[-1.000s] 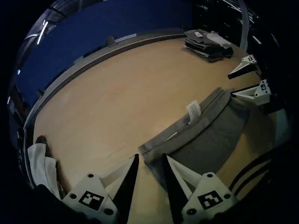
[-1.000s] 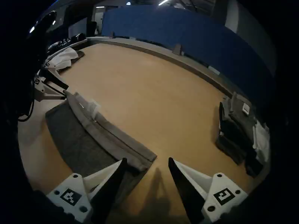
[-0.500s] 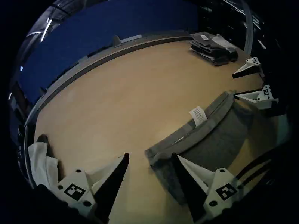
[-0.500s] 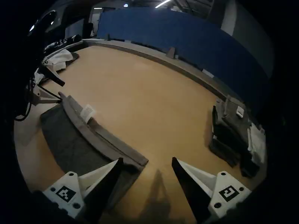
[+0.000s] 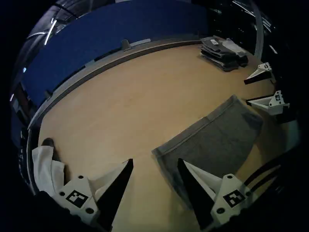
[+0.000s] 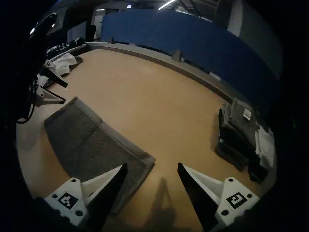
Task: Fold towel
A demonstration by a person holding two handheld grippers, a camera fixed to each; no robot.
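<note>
Flat on the smooth tan wooden tabletop (image 5: 127,96): a grey towel (image 5: 214,137), folded to a rough rectangle, nubby terry weave with a smoother hemmed band along one long edge. At one end of it, the left hand-held gripper (image 5: 154,162); at the other, the right hand-held gripper (image 6: 151,166). Both released, white wedge-shaped fingers with dark inner faces spread wide, grasping nothing. Far along the tabletop, a stack of folded dark and pale cloths (image 5: 223,54); at the opposite end, a crumpled white cloth (image 5: 46,172). Behind the long far edge, a blue partition (image 5: 100,42) above a grey rail. Dim room beyond.
</note>
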